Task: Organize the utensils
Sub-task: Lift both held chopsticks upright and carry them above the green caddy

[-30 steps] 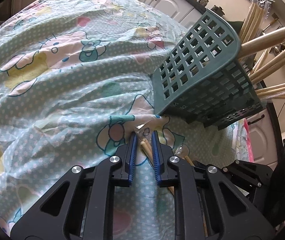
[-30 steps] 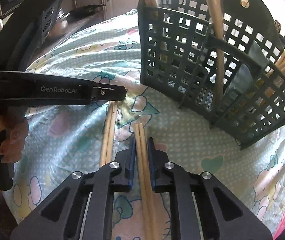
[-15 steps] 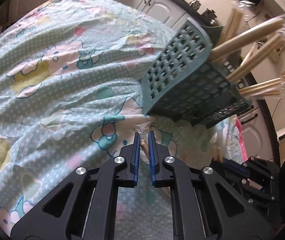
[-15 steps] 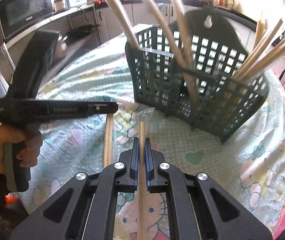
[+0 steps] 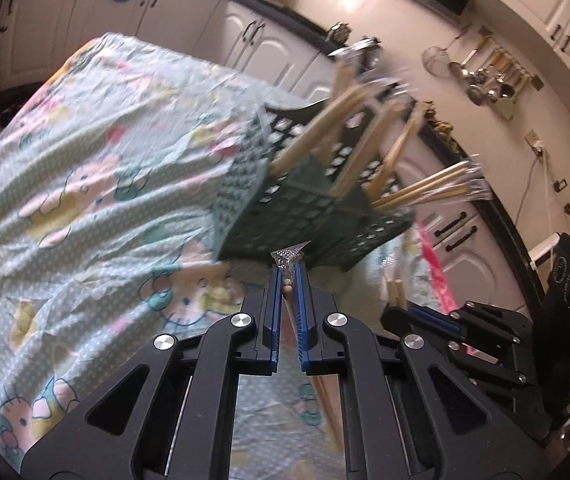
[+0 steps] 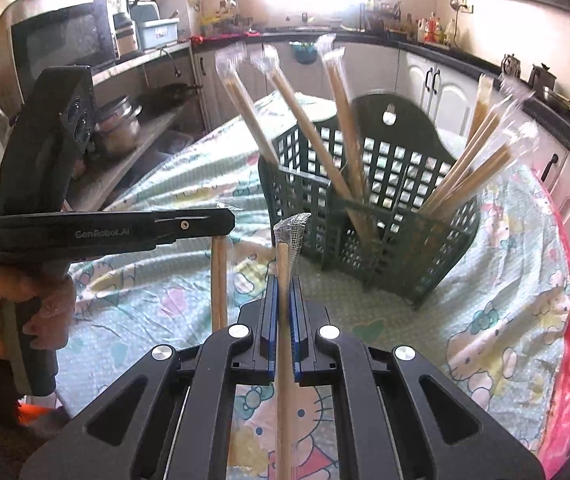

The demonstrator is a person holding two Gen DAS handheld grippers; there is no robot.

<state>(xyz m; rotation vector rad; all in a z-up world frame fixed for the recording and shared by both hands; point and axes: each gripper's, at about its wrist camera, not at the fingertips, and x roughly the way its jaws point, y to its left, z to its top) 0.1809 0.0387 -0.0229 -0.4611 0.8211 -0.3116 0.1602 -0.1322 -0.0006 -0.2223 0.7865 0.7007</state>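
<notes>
A dark green lattice utensil basket [image 6: 385, 216] stands on the cartoon-print cloth, with several plastic-wrapped wooden chopstick pairs [image 6: 349, 128] leaning in its compartments; it also shows in the left wrist view [image 5: 305, 200]. My left gripper [image 5: 288, 276] is shut on a wrapped chopstick pair [image 5: 287, 286], held above the cloth in front of the basket. My right gripper [image 6: 283, 284] is shut on another wrapped chopstick pair [image 6: 283, 264], lifted and pointing at the basket. The left gripper [image 6: 221, 222] and its hanging chopsticks [image 6: 218, 280] show at left in the right wrist view.
The table is covered with a wrinkled light-green cartoon cloth [image 5: 97, 200]. Kitchen cabinets [image 5: 269, 48] and a counter ring the table. A microwave [image 6: 65, 44] sits on a shelf at left. Hanging utensils [image 5: 485, 76] are on the far wall.
Both grippers closed on their chopstick pairs and lifted them off the cloth. Both views rose, so the basket now sits lower and farther off.
</notes>
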